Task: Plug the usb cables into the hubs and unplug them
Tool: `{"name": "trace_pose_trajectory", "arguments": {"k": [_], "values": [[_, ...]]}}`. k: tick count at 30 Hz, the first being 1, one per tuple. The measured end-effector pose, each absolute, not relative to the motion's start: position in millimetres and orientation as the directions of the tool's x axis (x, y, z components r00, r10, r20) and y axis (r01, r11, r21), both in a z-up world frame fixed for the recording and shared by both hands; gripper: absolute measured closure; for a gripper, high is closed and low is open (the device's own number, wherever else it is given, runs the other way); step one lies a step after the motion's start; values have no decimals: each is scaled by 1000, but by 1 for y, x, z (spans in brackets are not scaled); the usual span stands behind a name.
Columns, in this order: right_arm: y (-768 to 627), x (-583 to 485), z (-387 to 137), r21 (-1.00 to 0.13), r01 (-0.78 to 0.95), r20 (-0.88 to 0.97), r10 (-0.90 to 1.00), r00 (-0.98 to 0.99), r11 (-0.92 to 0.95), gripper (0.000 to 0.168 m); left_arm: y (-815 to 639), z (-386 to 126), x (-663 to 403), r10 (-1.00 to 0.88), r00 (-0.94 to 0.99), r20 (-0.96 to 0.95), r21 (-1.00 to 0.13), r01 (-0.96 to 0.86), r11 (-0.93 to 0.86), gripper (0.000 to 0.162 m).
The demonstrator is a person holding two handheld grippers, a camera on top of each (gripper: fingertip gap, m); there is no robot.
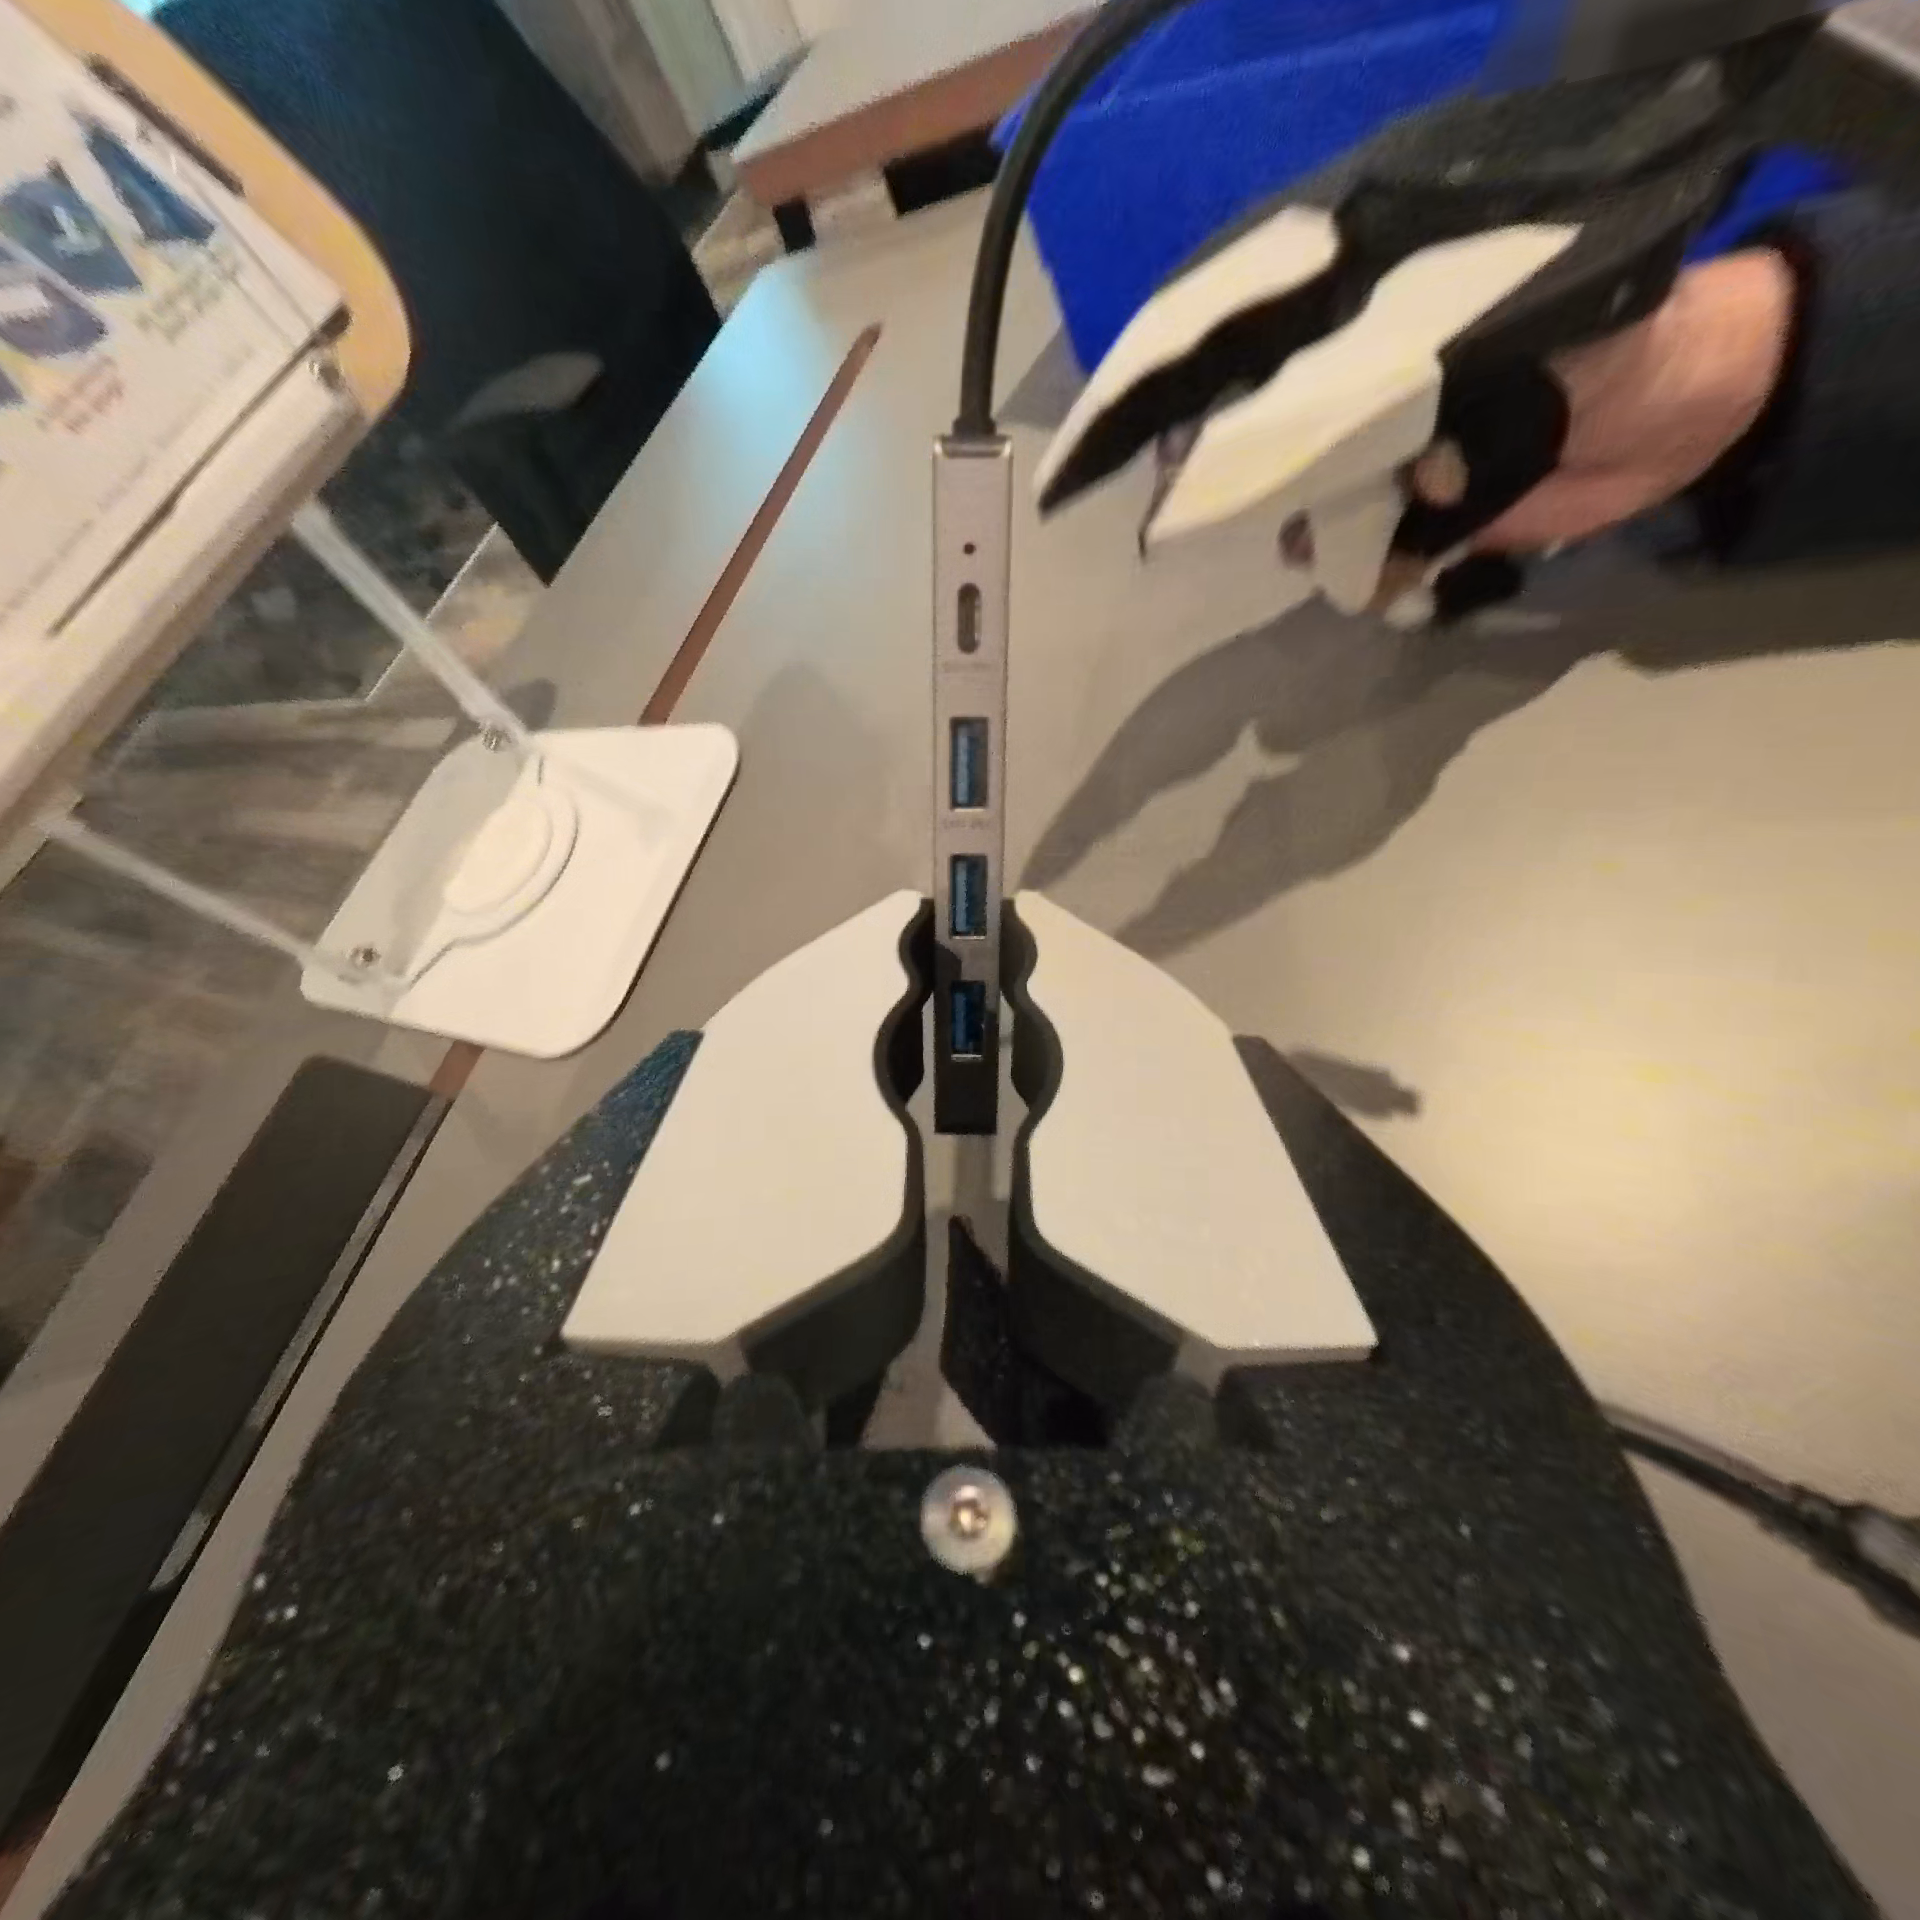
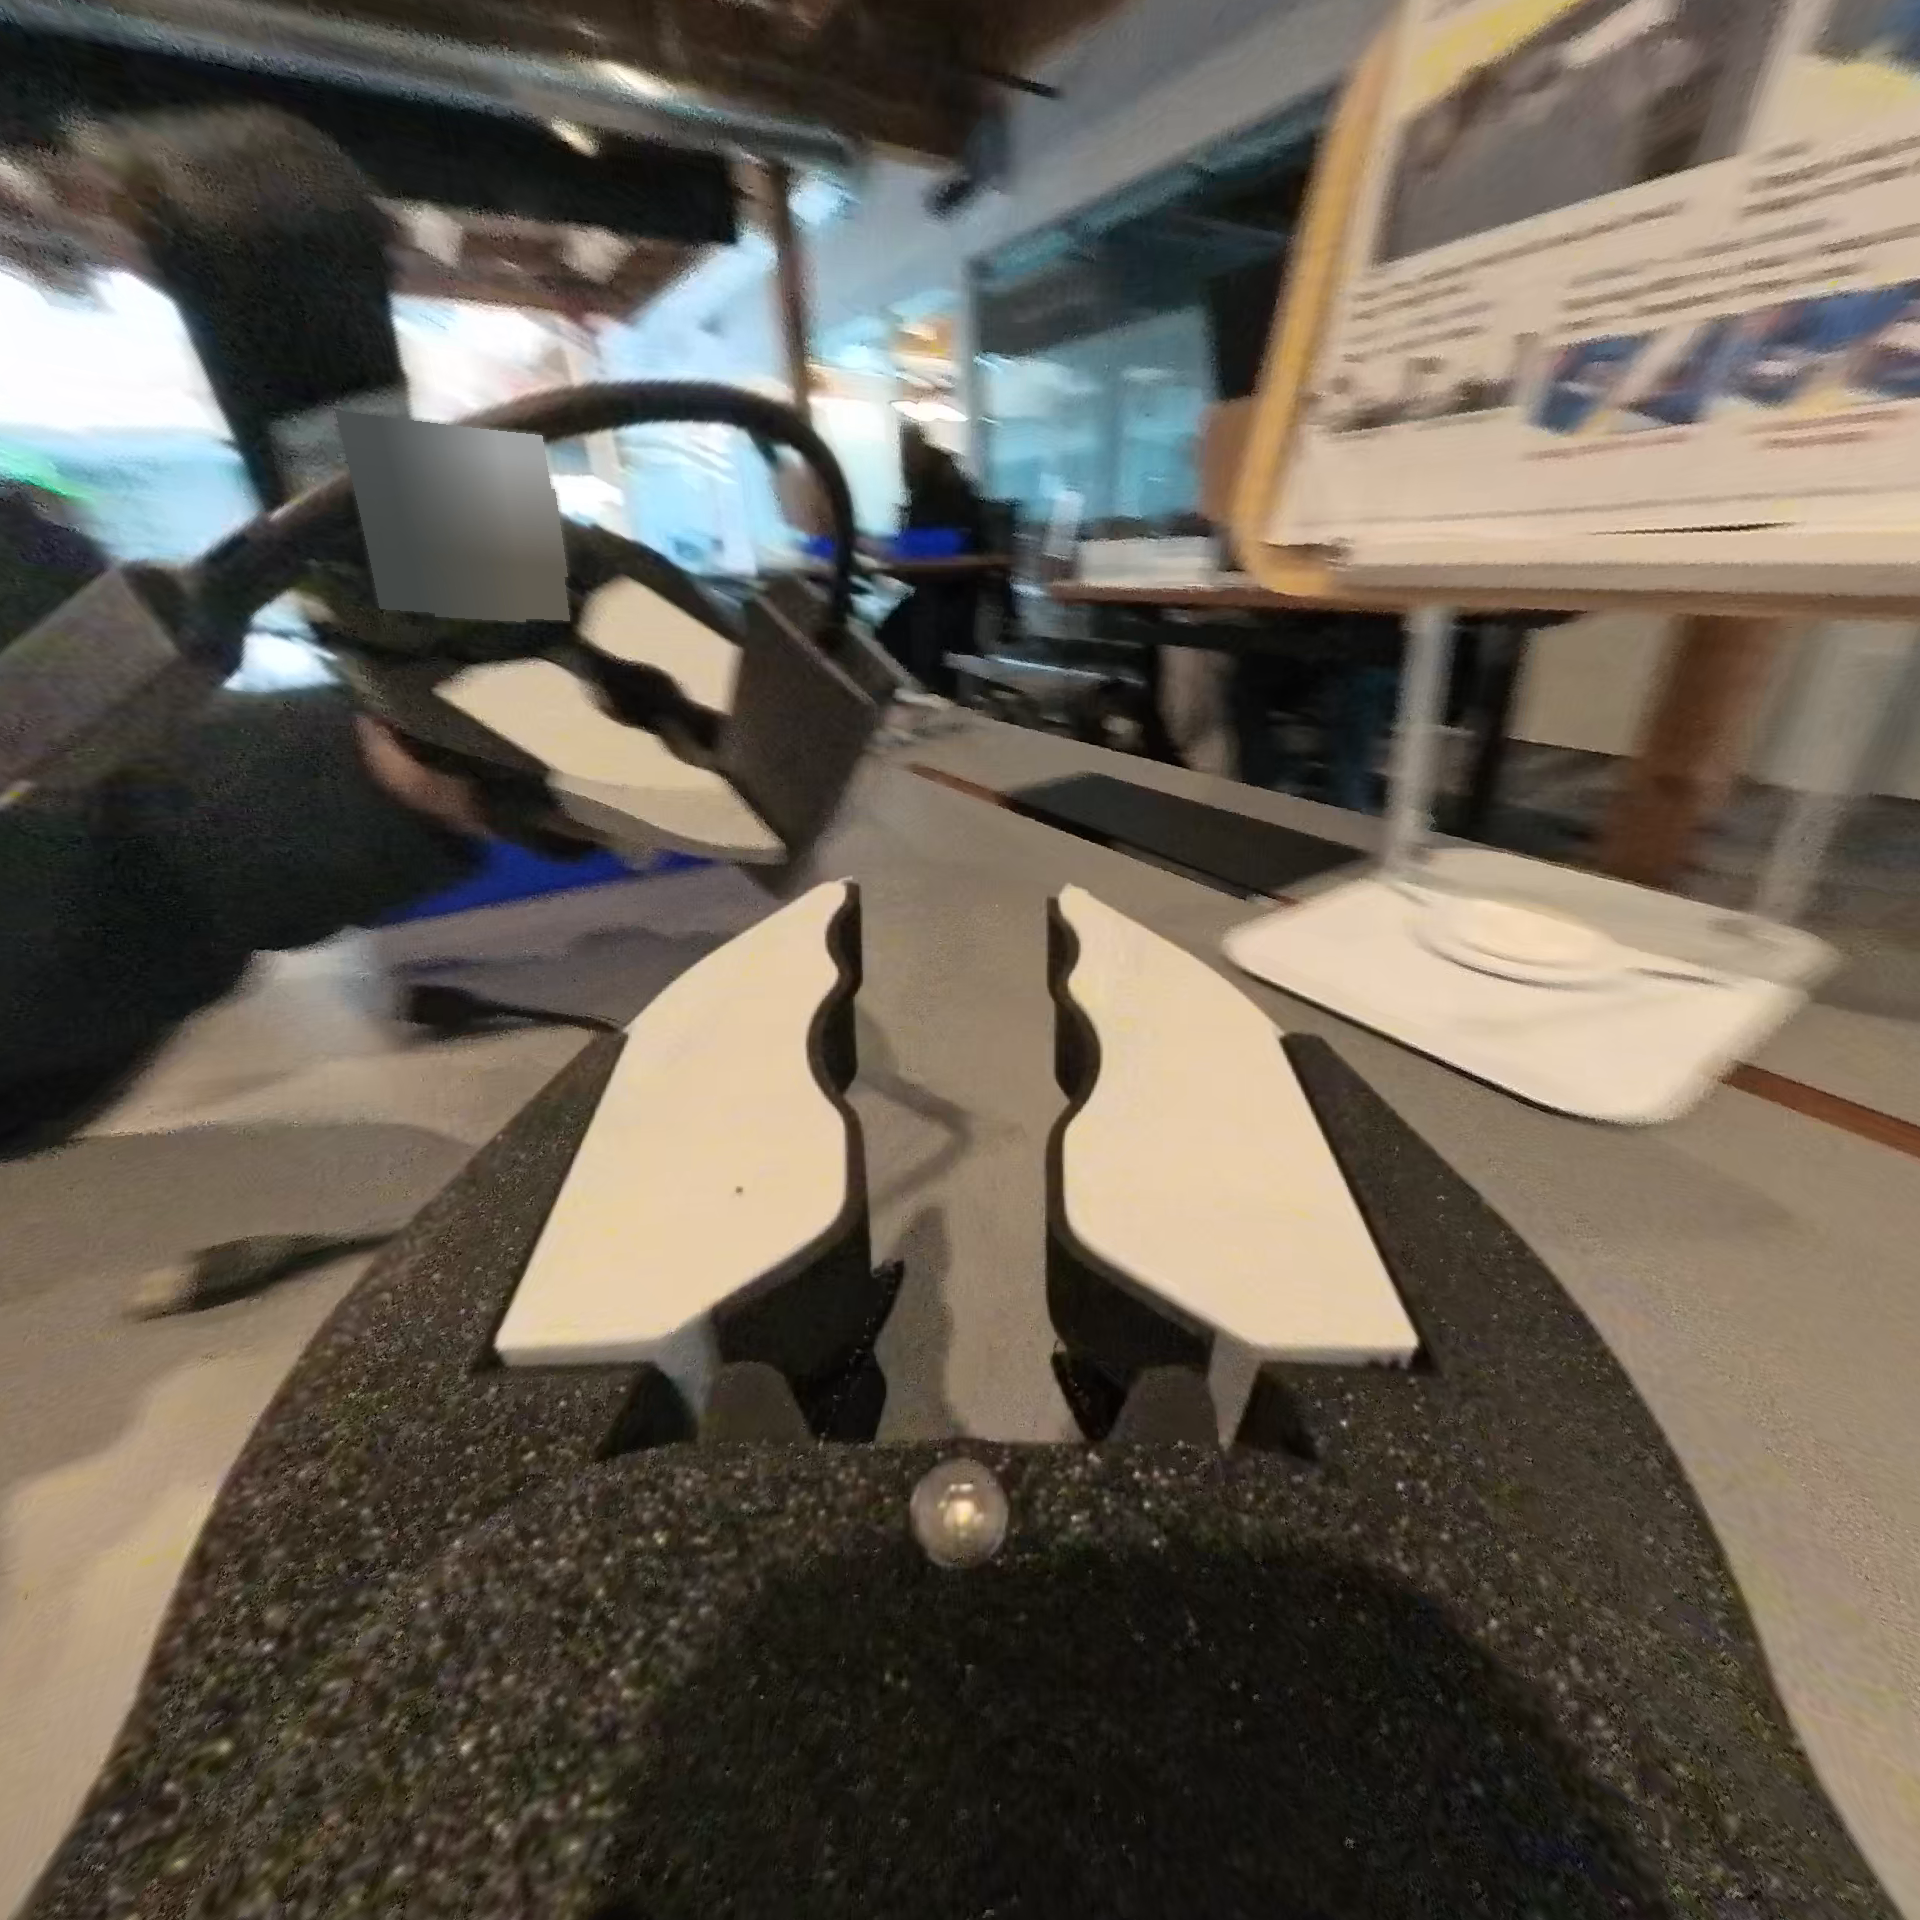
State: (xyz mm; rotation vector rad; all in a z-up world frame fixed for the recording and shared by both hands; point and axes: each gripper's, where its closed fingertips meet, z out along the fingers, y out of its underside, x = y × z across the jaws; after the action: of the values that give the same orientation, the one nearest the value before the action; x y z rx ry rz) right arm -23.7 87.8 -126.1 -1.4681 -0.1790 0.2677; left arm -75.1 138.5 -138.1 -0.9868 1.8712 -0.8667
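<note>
Blurring smears most of your right wrist view: the room behind, the people far off and the printed board (image 2: 1621,291) on its clear stand are soft, and a grey patch covers part of the scene at upper left. Your grey table (image 1: 1558,935) is matte and plain, with a thin brown strip running along one side. On it sits the stand's white rounded-square base (image 1: 582,883), with a clear plate screwed on top; the left wrist view shows it sharply, the right one only as a smear.

Your left gripper (image 1: 968,904), white-faced fingers with wavy black inner pads on a speckled black body, is clamped on the hub (image 1: 972,665), a slim silver bar held edge-on, lifted off the table. Three blue ports and one small oval port face you; the nearest end is partly hidden between the pads. Its black cable (image 1: 987,281) curves up and leaves the frame.

Your right gripper (image 2: 954,904) stands with its fingers parted and nothing between them, low over the table. In the left view it looks blurred, beside the hub's far end.

A dark plug (image 2: 223,1273) with a metal tip lies on the table at left in the right view, cut off by the gripper body; the left view shows only a dark cable end at its right edge.
</note>
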Motion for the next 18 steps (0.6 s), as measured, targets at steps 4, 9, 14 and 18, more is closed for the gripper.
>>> {"name": "trace_pose_trajectory", "arguments": {"k": [4,9,14,18], "values": [[78,-54,-106,-966,-219,-123,493,861,141,125,104,-125,-71,-858,-394,-331,-875,-212,435,151],[64,-62,-84,-905,-381,-184,635,751,189,119,77,-122,-65,-848,-440,-295,-906,-154,395,151],[51,-64,-72,-872,-424,-149,694,705,243,137,62,-122,-60,-847,-469,-249,-935,-112,337,151],[48,-66,-71,-875,-410,-120,706,698,257,147,53,-120,-59,-836,-498,-231,-948,-79,309,151]]}}
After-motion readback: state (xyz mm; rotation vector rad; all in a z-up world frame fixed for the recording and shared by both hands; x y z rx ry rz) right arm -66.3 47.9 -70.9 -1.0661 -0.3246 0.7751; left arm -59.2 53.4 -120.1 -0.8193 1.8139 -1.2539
